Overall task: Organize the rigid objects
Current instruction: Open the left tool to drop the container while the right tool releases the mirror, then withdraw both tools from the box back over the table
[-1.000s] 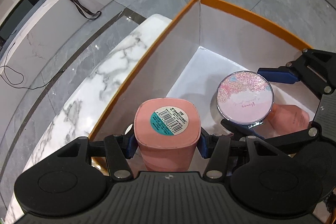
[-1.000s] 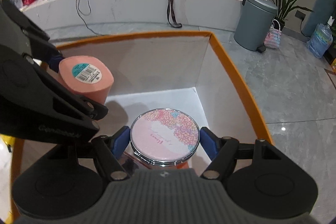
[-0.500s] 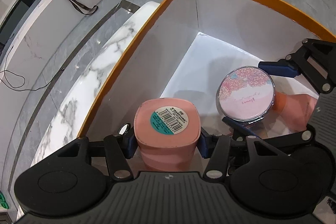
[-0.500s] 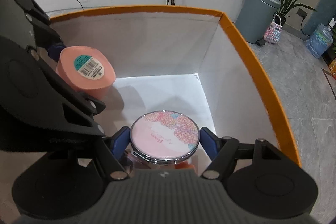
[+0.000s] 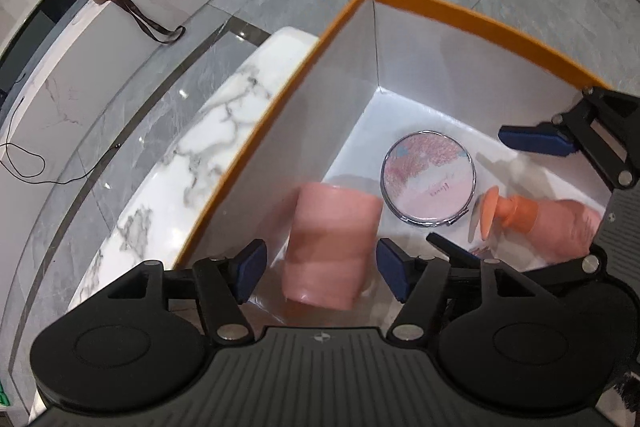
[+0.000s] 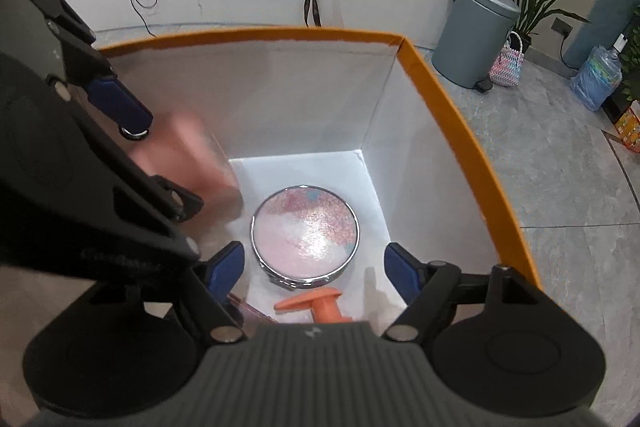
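Both wrist views look steeply down, from close above, into the orange-rimmed box [image 5: 472,14]. The left view faces its left wall and the marble surface [image 5: 208,151] beyond; the right view faces the far wall. Both share the box floor and round compact [image 6: 305,231].

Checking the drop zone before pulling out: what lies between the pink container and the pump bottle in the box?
In the left wrist view, the round floral compact lies flat on the box floor between the blurred pink container and the pump bottle.
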`<state>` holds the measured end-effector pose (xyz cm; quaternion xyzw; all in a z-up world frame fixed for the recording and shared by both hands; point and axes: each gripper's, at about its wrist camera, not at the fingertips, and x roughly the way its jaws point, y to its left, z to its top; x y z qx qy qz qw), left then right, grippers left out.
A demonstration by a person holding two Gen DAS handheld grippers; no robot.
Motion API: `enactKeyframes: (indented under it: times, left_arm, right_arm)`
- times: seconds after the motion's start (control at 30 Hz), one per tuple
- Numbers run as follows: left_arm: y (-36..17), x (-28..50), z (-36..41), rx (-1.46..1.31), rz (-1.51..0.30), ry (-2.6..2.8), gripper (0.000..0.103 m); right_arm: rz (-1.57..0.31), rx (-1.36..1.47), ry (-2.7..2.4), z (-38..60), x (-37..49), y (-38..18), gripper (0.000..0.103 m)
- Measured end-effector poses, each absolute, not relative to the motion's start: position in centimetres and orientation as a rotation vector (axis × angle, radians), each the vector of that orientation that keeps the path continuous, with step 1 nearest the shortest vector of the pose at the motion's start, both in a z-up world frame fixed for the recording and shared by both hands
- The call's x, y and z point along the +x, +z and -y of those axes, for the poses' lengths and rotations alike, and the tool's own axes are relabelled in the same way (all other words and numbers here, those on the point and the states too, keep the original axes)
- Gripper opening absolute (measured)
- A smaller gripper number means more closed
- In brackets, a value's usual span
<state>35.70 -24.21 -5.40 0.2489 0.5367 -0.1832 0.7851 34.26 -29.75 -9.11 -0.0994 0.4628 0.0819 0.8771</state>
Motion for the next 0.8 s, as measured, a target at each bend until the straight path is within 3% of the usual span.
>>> enactKeyframes:
  times: [0.23,0.8]
  left_arm:
    - [-3.9,35.1,23.7,0.511,-1.124,-0.413,0.076]
    - [2.5,32.0,19.1,0.439,-0.987,-0.384,0.080]
  right_arm:
    - [-0.924,-0.202,0.187,29.7,33.4,-7.8,0.082]
    - [-0.808,-0.175,0.200,30.0,31.3,-3.4,0.083]
